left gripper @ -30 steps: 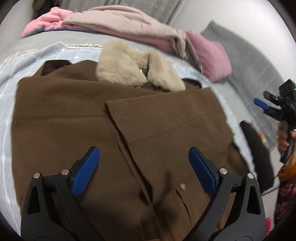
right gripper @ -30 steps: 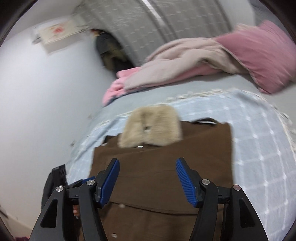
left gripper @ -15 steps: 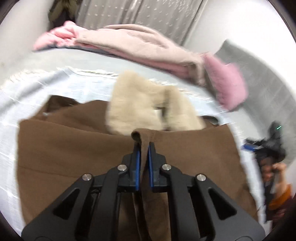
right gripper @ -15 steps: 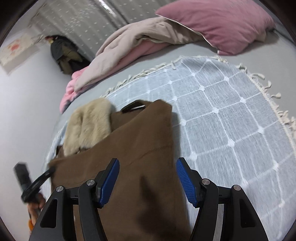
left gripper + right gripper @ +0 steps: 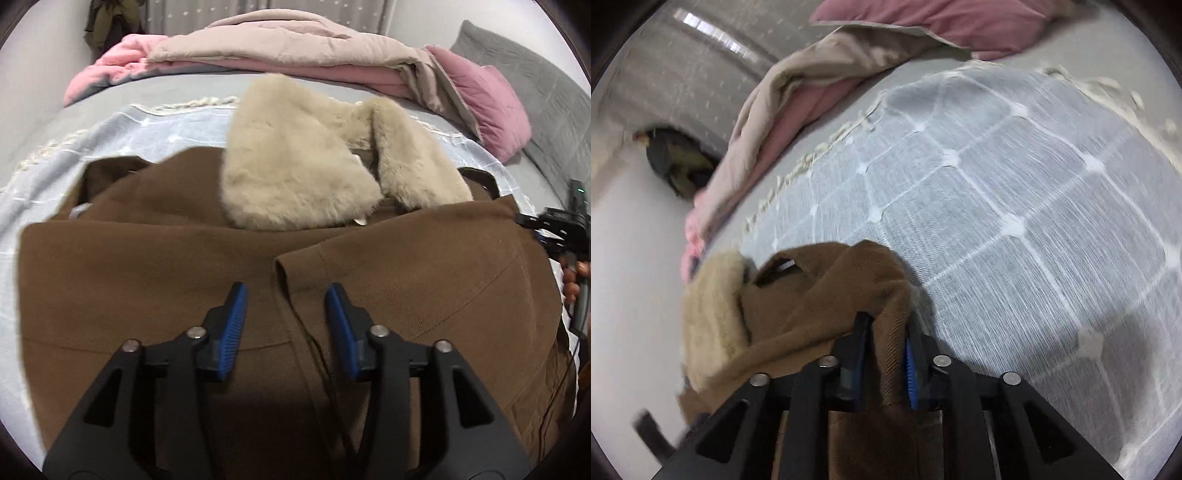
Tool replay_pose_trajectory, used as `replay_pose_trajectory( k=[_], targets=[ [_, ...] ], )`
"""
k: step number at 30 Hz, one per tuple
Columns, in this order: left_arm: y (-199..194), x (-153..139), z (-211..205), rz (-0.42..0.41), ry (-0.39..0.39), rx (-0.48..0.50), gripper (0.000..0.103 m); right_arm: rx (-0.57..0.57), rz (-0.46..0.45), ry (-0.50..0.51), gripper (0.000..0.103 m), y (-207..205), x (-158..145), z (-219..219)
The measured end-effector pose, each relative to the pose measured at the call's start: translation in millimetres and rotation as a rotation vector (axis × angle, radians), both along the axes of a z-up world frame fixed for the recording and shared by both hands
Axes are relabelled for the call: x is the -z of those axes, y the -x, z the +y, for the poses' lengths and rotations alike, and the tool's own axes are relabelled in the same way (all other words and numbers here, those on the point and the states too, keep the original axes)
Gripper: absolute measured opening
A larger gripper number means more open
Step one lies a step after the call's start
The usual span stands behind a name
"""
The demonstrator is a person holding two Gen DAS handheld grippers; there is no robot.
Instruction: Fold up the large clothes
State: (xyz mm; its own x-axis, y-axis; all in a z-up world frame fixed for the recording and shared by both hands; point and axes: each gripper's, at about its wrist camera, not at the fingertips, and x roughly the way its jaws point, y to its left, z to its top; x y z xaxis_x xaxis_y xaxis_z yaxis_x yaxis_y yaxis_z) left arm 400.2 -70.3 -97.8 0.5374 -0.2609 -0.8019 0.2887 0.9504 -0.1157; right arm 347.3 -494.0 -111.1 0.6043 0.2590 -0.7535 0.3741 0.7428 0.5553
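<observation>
The coat point(image 5: 155, 280), brown with a pale fur collar point(image 5: 306, 173), lies spread on a light checked throw point(image 5: 1015, 206) over the bed, with a heap of pink and beige bedding point(image 5: 295, 48) and a pink pillow point(image 5: 487, 99) beyond it. Half a second ago the left gripper point(image 5: 283, 325) was pinched shut on the cuff point(image 5: 291, 269) of the sleeve folded across the coat's front; now its blue pads point(image 5: 233, 325) stand apart on either side of that cuff, touching nothing, so the sleeve has been let go and rests where it was laid, just below the collar. The right gripper point(image 5: 882, 354) has changed the other way: its jaws were wide over the coat's right edge, and now they are closed on a thick fold of brown cloth, which bunches up in front of them and lifts off the throw. In the left view that gripper shows only at the far right edge, beside the coat's shoulder. This suggests the left sleeve fold is finished and the right side is about to be brought inward over it; the heavy cloth may sag or drag the placed sleeve if pulled too fast. No brand, label or legible writing shows anywhere; a small pale tag point(image 5: 360, 220) under the collar is too blurred to read.
</observation>
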Motion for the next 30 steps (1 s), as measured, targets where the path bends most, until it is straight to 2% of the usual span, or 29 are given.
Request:
replay_pose_trajectory(
  k=[2, 4, 5, 7, 9, 11, 13, 14, 15, 16, 18, 20, 21, 24, 26, 30],
  targets=[
    [12.8, -18.8, 7.8, -0.057, 0.040, 0.004, 0.053, -0.024, -0.002, 0.135, 0.041, 17.9, -23.2, 9.0],
    [30.3, -35.3, 5.2, -0.119, 0.060, 0.052, 0.059, -0.075, -0.053, 0.273, 0.042, 41.8, -48.8, 25.5],
    [38.4, -39.5, 0.7, -0.135, 0.069, 0.089, 0.063, -0.096, -0.078, 0.303, 0.044, 50.8, -54.5, 31.9],
    [50.3, -37.6, -11.4, -0.113, 0.104, 0.182, 0.068, -0.176, -0.120, 0.354, 0.048, 74.8, -68.4, 56.2],
    [59.8, -19.8, -20.2, -0.061, 0.099, 0.248, 0.069, -0.279, -0.111, 0.373, 0.051, 86.7, -64.5, 79.3],
    [66.9, 9.4, -24.2, 0.001, 0.043, 0.261, 0.070, -0.346, -0.047, 0.411, 0.052, 93.1, -46.5, 93.3],
    [81.8, 23.2, -18.2, -0.077, 0.048, 0.267, 0.071, -0.365, 0.005, 0.481, 0.052, 99.8, -23.1, 95.9],
    [83.2, 21.5, -16.3, -0.072, 0.053, 0.260, 0.070, -0.354, 0.029, 0.527, 0.065, 105.6, -8.5, 92.5],
    [83.1, 20.0, -15.6, -0.060, 0.055, 0.249, 0.070, -0.334, 0.020, 0.503, 0.070, 111.2, -1.9, 87.2],
    [83.5, 19.7, -14.5, -0.056, 0.047, 0.237, 0.072, -0.306, -0.013, 0.467, 0.070, 117.3, -0.4, 81.4],
    [86.1, 14.7, -12.1, -0.031, 0.017, 0.186, 0.074, -0.284, 0.029, 0.489, 0.070, 117.8, -5.5, 85.8],
    [92.9, 4.7, -4.9, 0.007, 0.021, 0.131, 0.074, -0.245, 0.084, 0.528, 0.072, 121.2, -18.0, 96.6],
    [97.4, 1.0, 0.7, 0.019, 0.029, 0.117, 0.075, -0.240, 0.082, 0.533, 0.072, 125.7, -24.0, 100.7],
    [131.0, -17.3, 21.7, 0.030, 0.049, 0.075, 0.081, -0.231, 0.028, 0.537, 0.074, 152.8, -52.8, 118.1],
    [151.0, -25.5, 35.2, 0.024, 0.050, 0.057, 0.084, -0.226, 0.002, 0.543, 0.078, 169.4, -67.5, 129.7],
    [188.4, -36.5, 54.6, 0.029, 0.004, 0.035, 0.085, -0.222, -0.036, 0.563, 0.081, 196.3, -91.4, 151.2]
  ],
)
